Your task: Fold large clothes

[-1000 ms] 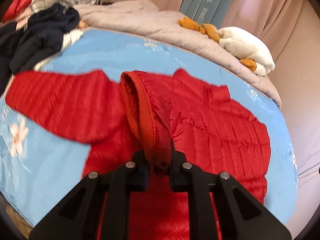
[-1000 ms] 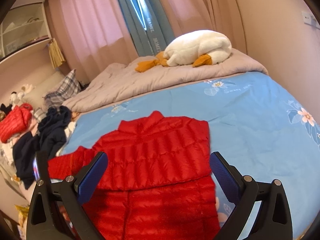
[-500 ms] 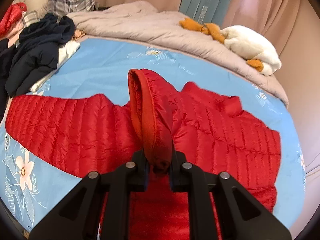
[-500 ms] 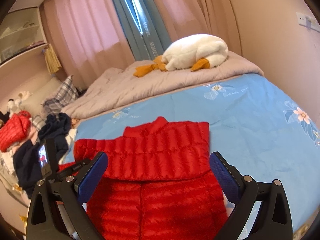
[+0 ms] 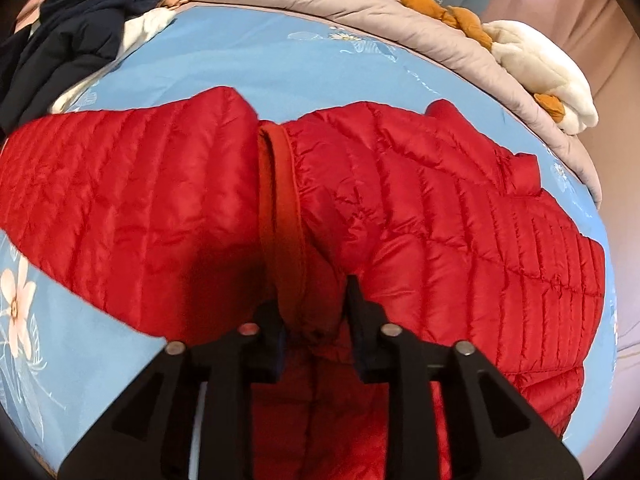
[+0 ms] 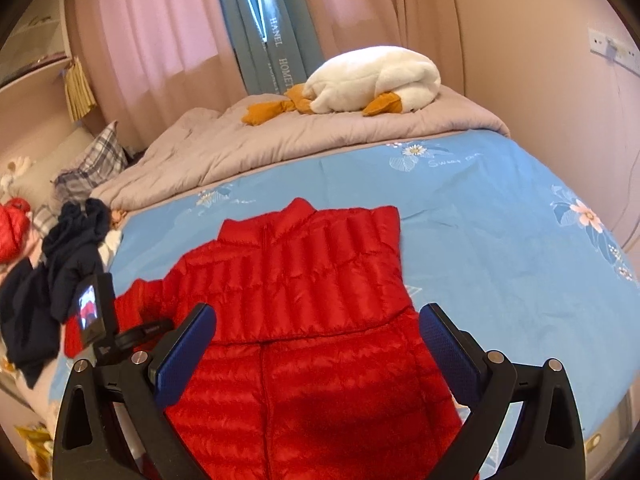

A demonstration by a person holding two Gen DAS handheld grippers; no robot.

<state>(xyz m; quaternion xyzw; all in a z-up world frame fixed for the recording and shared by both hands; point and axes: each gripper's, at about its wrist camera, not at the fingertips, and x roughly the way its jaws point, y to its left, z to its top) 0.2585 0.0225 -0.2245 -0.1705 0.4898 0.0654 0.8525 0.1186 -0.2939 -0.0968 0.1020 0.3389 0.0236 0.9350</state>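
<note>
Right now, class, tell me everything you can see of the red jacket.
The jacket is a shiny red quilted puffer with a stand collar and front zip, lying front-up on the blue sheet. One sleeve is folded across the chest. Its cuff sits between the left gripper's opening fingers. The right gripper hovers open above it.

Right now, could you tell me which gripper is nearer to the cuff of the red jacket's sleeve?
Left. The left gripper has the sleeve cuff between its opening jaws. The right gripper hovers open above the red jacket body, away from that cuff.
</note>
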